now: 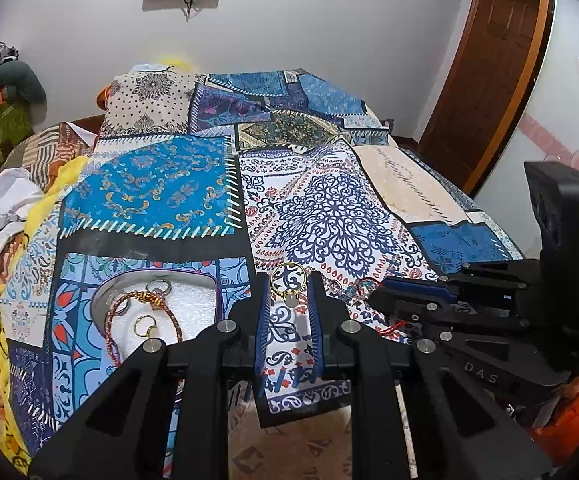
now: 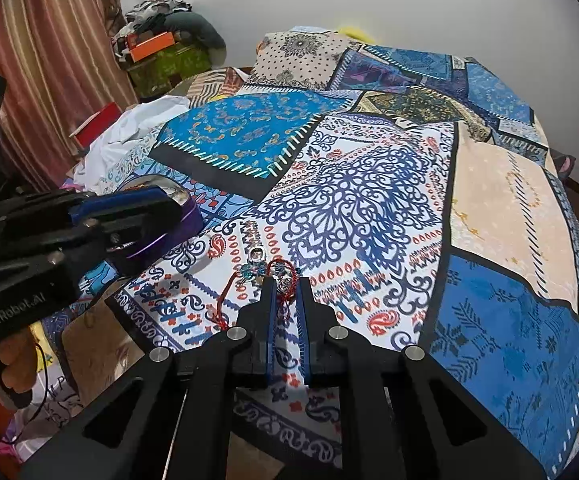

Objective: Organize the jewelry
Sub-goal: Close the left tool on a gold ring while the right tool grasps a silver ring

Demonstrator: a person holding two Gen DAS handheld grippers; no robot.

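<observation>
My left gripper (image 1: 289, 286) hangs over the patchwork bed cover, shut on a gold hoop ring (image 1: 287, 274) with a small disc pendant at its tips. Left of it lies a purple-rimmed round tin (image 1: 101, 292) with white foam, holding a red braided thread bracelet (image 1: 169, 314), silver rings (image 1: 157, 288) and a gold ring (image 1: 145, 326). My right gripper (image 2: 286, 284) is shut on a red thread bracelet (image 2: 285, 270) lying on the cover. A small silver ring (image 2: 257, 256) and a teal charm (image 2: 249, 272) lie just beyond it. The left gripper (image 2: 169, 200) sits in front of the tin (image 2: 185, 220).
The bed cover (image 1: 329, 208) stretches far back to pillows at the wall. Crumpled white and yellow cloth (image 1: 5, 208) is heaped at the left. A wooden door (image 1: 497, 60) stands at the right. A hand (image 2: 13, 360) holds the left gripper by the bed's near edge.
</observation>
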